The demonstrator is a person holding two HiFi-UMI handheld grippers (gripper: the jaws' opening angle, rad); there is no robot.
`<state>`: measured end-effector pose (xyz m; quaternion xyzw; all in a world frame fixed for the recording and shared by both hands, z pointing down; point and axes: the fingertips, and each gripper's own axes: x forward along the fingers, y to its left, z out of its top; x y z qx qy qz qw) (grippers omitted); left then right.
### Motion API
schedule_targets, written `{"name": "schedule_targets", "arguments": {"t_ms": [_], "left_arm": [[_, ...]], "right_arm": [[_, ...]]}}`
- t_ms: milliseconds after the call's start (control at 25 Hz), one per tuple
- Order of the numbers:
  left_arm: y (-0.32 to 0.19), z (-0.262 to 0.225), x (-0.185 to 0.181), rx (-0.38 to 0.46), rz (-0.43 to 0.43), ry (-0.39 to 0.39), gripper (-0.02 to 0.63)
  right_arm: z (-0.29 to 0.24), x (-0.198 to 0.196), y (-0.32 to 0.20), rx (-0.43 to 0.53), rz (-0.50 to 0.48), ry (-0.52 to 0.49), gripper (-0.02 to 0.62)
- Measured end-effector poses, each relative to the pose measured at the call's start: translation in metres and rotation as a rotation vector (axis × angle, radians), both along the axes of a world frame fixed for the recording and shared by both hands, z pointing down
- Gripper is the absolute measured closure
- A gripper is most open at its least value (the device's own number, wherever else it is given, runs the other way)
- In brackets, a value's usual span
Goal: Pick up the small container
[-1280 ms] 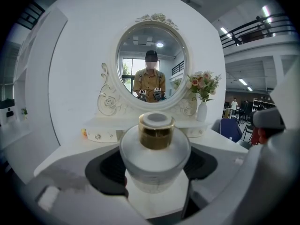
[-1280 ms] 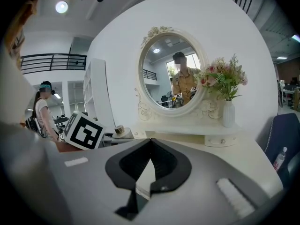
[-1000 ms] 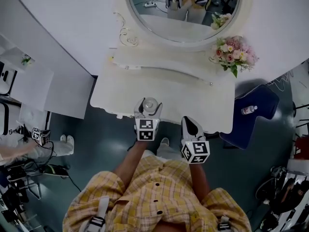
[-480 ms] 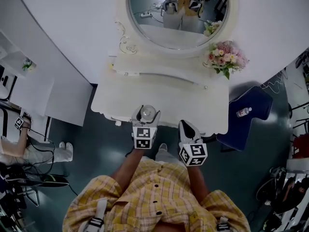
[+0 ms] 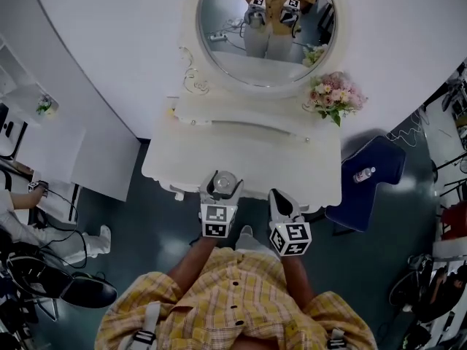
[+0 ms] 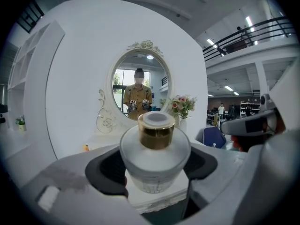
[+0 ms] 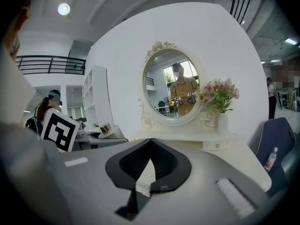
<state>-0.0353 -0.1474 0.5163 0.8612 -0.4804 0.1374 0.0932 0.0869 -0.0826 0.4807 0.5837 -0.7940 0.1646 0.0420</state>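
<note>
At the front edge of the white tabletop (image 5: 292, 162), I've got the L claw (image 5: 222, 183) clamped on the small container (image 6: 154, 165). It's a frosted, round-shouldered jar w/ a gold collar (image 6: 156, 136) and a pale cap. It stands upright btw the two dark pads, one pad pressing each side. From the head view the jar sits just inside the tabletop's near rim, directly ahead of the L marker cube. I can't tell from either view whether its base touches the surface or is clear of it. The white rim shows right below it in the left gripper view.

R claw (image 7: 139, 184) is squeezed down narrow, tips meeting, nothing in it. Only a sliver of white tabletop shows thru the gap higher up btw its pads. It hangs just R of the L one, near the same front rim, close but not touching.

Farther back I see an oval mirror (image 5: 266, 28) at the rear of the tabletop. It reflects the person in a yellow shirt w/ both claws. Pink flowers (image 5: 332, 95) stand to the mirror's R. Off the tabletop's R end is a blue chair (image 5: 383, 159) w/ a small bottle (image 5: 363, 174) lying on the seat.
</note>
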Motion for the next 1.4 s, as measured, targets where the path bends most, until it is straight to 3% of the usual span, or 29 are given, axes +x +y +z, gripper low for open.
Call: {"name": "schedule_targets", "arguments": {"t_ms": [1000,1400], "left_arm": [[0.089,-0.032,-0.024,0.088,0.093,0.007,0.265],[0.098,-0.033,-0.024,0.103,0.107,0.009,0.265]], "right_arm": [[-0.016,-0.031,0.080,0.046,0.058,0.002,0.595],[-0.018,-0.032,0.087,0.065,0.067,-0.004,0.595]]}}
